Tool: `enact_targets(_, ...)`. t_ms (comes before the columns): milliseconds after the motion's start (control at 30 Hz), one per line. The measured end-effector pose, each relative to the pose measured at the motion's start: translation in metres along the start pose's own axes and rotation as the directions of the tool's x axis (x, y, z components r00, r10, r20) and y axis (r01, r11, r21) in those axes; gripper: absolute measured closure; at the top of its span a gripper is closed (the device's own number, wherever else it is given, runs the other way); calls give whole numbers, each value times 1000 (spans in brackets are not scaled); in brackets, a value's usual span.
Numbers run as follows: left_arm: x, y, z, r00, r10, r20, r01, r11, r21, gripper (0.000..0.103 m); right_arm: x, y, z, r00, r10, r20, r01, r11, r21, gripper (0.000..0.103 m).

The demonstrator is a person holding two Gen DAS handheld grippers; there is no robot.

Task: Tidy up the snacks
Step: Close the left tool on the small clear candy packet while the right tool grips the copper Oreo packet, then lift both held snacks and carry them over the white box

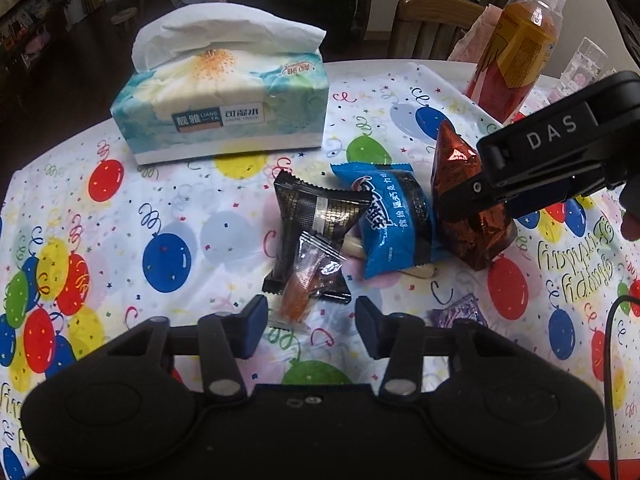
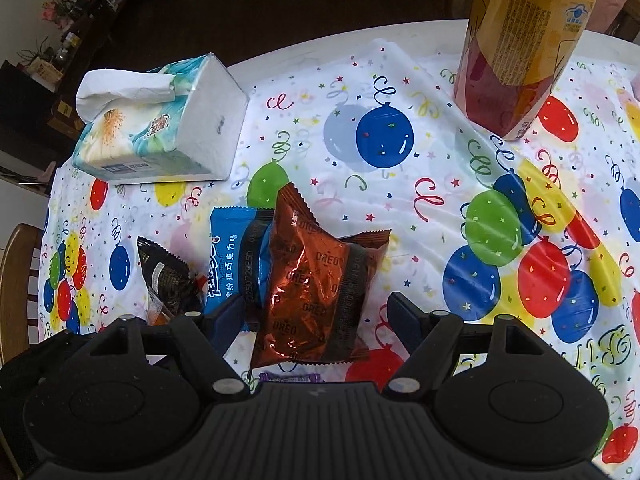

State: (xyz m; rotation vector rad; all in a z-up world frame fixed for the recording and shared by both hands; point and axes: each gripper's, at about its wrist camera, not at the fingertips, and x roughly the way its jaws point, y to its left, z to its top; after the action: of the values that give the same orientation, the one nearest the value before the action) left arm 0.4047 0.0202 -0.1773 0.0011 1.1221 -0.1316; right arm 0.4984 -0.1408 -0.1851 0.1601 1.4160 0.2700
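Note:
Several snack packs lie bunched on the balloon-print tablecloth [image 1: 120, 216]. A small clear packet with orange contents [image 1: 306, 286] sits just ahead of my open left gripper [image 1: 311, 316], on top of a black pack [image 1: 308, 212]. To its right are a blue pack [image 1: 394, 220] and a brown foil Oreo pack [image 1: 476, 232]. My right gripper [image 2: 316, 316] is open and straddles the brown Oreo pack [image 2: 316, 280], which leans on the blue pack [image 2: 232, 248]. One of the right gripper's fingers [image 1: 464, 196] crosses in front of the brown pack in the left wrist view.
A tissue pack [image 1: 224, 100] stands at the back left and a tall yellow-labelled bottle [image 2: 524, 44] at the back right, with a clear glass [image 1: 584, 64] beside it. A purple packet [image 1: 460, 314] lies near the grippers. A wooden chair [image 1: 436, 20] stands behind the table.

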Motion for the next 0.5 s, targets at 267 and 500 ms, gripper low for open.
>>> enact_targets(267,2,1,-2,1000,-5,13,5,1000,-8,84,-4,-1,-2,1000,11,13,-11,1000,11,56)
enact_targets(500,-9,-1,-5,1000,-10,24,10,1000,-10,87,-21,-5,-10,999,3,39,-3,1000,2,58)
